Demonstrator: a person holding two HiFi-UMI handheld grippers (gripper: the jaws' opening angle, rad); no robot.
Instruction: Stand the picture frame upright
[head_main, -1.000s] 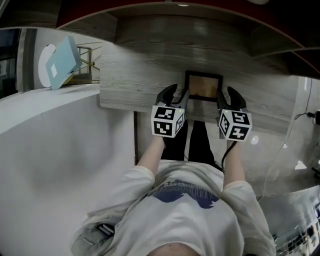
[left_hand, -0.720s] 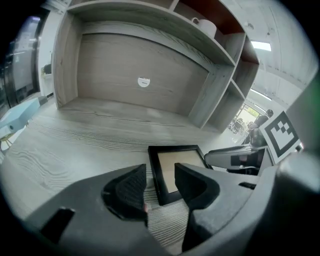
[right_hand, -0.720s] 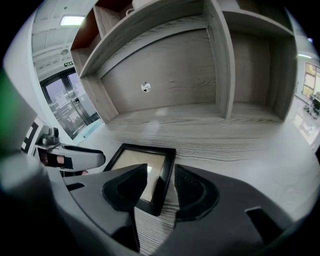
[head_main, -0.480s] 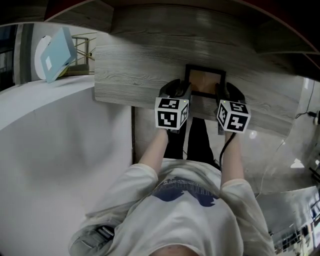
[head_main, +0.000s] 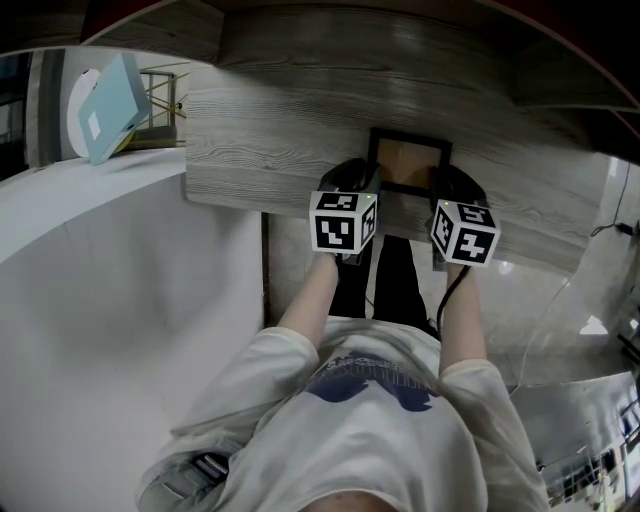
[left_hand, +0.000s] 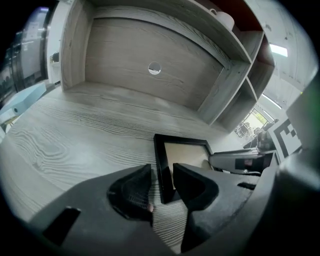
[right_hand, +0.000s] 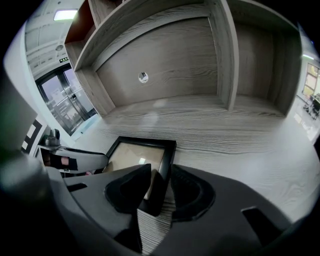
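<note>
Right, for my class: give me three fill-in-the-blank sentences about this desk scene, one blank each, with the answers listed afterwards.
1. The black rectangular picture frame lies ___ on the grey wood-grain desk.
2. A round hole is cut in the desk's ___ panel.
3. The person at the desk wears a ___ T-shirt.
Missing words: flat; back; white.
</note>
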